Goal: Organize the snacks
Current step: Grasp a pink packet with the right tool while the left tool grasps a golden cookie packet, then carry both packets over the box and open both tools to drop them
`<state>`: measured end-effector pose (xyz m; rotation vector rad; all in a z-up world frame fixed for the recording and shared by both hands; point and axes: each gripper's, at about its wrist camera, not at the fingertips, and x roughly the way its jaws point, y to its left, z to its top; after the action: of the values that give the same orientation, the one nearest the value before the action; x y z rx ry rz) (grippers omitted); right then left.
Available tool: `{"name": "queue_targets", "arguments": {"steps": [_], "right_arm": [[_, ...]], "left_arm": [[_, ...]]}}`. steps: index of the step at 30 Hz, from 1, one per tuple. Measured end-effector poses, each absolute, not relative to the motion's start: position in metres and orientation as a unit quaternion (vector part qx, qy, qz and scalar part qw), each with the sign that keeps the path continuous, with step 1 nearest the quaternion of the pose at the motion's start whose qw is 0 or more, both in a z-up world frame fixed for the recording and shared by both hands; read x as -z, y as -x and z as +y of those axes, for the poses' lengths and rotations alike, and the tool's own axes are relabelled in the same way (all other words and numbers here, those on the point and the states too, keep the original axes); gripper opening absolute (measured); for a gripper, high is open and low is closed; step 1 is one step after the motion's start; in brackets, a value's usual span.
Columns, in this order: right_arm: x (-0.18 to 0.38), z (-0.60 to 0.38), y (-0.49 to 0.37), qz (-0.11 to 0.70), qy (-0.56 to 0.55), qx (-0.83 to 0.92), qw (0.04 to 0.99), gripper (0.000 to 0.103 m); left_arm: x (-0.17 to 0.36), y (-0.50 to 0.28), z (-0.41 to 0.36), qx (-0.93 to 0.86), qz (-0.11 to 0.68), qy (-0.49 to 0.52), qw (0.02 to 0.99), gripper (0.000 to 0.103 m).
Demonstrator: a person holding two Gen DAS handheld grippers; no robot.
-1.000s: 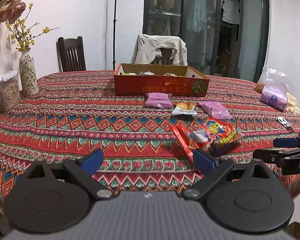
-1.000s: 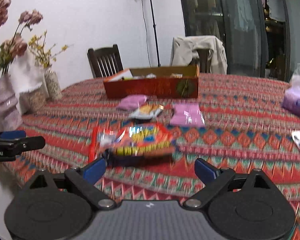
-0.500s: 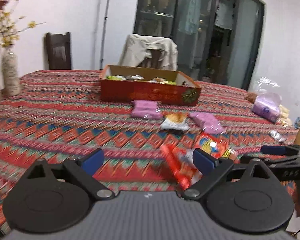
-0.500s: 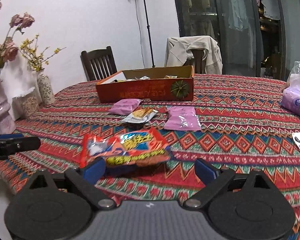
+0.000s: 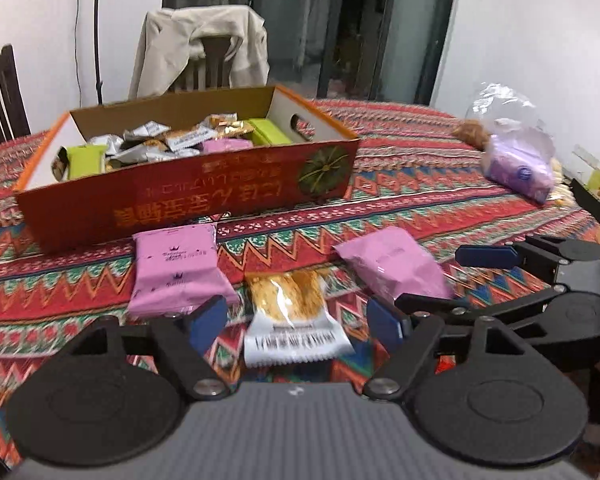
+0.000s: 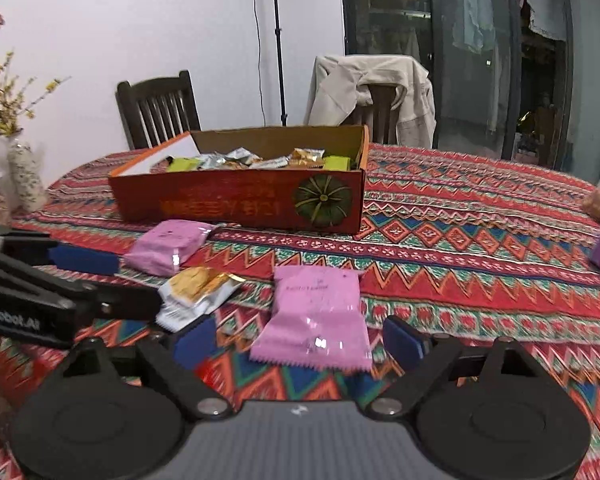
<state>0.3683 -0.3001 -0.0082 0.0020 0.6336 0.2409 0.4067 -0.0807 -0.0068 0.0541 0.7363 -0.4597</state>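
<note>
Now both claws nearer box, red pkt gone

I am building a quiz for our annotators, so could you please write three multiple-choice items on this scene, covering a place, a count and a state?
1. Where does the clear cracker pack lie?
A. Inside the box
B. On the cloth between the two pink packs
C. On the chair

2. How many pink packs lie on the cloth in front of the box?
A. One
B. Two
C. Four

3. What state is the right claw in?
A. Open, holding nothing
B. Shut on a pink pack
C. Shut on the box

Answers:
1 B: it sits between the left pink pack and the right pink pack.
2 B: only those two show outside the box.
3 A: its fingers stand apart either side of the right pink pack, not gripping it.
</note>
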Motion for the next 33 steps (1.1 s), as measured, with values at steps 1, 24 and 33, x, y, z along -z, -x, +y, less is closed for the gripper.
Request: {"name": "queue_targets", "arguments": {"steps": [1, 24, 33], "right_arm": [[0.012, -0.299, -0.377, 0.316, 0.002, -0.113, 0.942, 0.086], [0.032, -0.314, -0.42, 0.316, -0.02, -0.11, 0.942, 0.058], [0.007, -0.311, -0.383, 0.289, -0.036, -0.124, 0.948, 0.058]], "left_arm": [[0.011, -0.414, -0.082, 0.222, 0.361, -0.024, 0.905, 0.079], [0.003, -0.407, -0.063, 0.245, 0.328, 0.024, 0.912, 0.043], [-0.025, -0.341, -0.028, 0.206, 0.296, 0.056, 0.931, 0.043]]}}
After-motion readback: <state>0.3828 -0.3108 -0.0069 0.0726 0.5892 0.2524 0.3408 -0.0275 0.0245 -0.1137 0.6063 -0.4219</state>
